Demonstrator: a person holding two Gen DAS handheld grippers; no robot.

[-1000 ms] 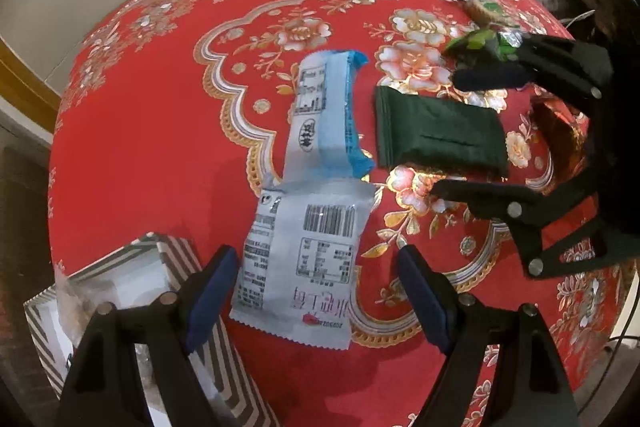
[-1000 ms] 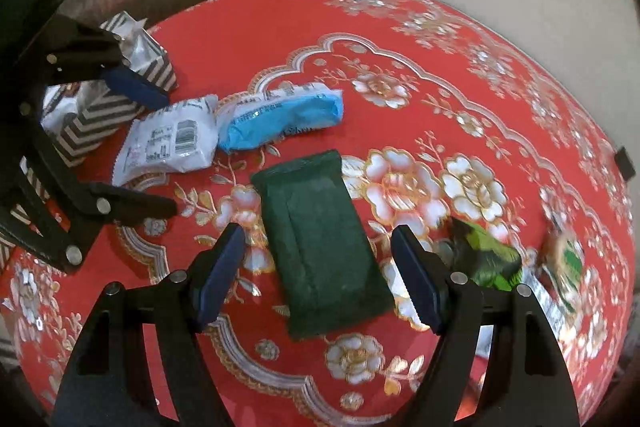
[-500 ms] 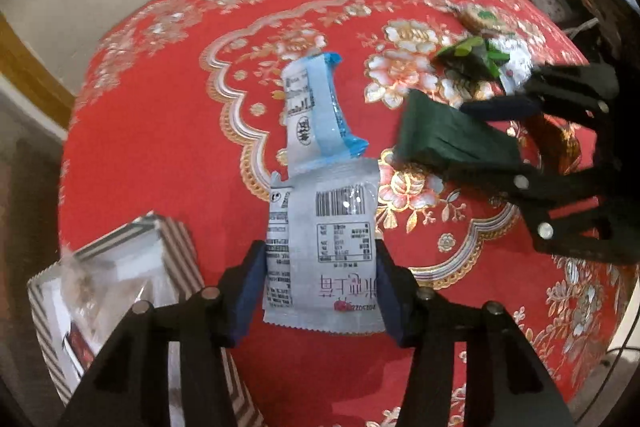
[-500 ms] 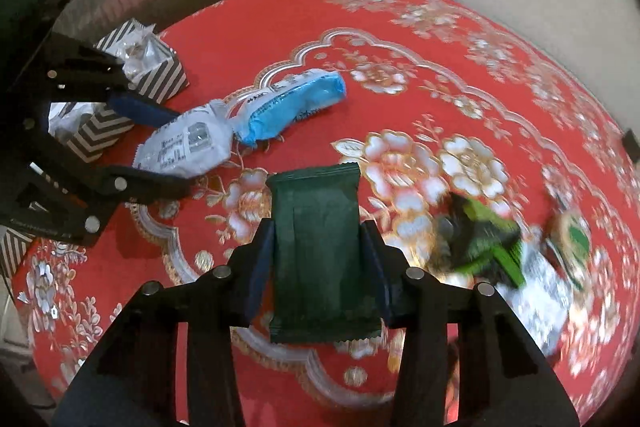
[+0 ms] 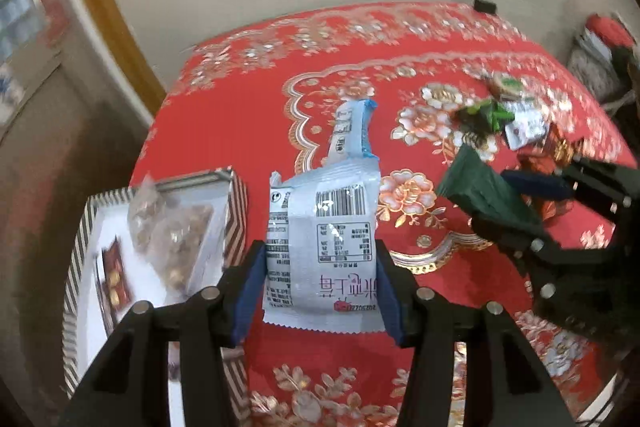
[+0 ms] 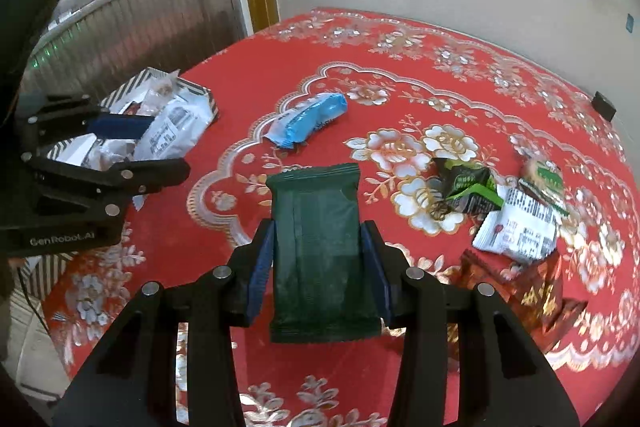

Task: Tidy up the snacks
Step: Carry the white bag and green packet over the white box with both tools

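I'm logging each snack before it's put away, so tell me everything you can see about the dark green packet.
The dark green packet is a flat, oblong pouch of matte foil-like film with crimped ends and a lengthwise back seam. The right gripper clamps its long edges between blue pads, holding it tilted above the red tablecloth, touching nothing else. No printing is legible.

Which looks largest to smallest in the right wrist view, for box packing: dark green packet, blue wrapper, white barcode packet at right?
1. Dark green foil packet, though it is nearest the camera, which inflates it.
2. White barcode-printed packet.
3. Blue plastic wrapper; close to the white one, farther off, so unsure.
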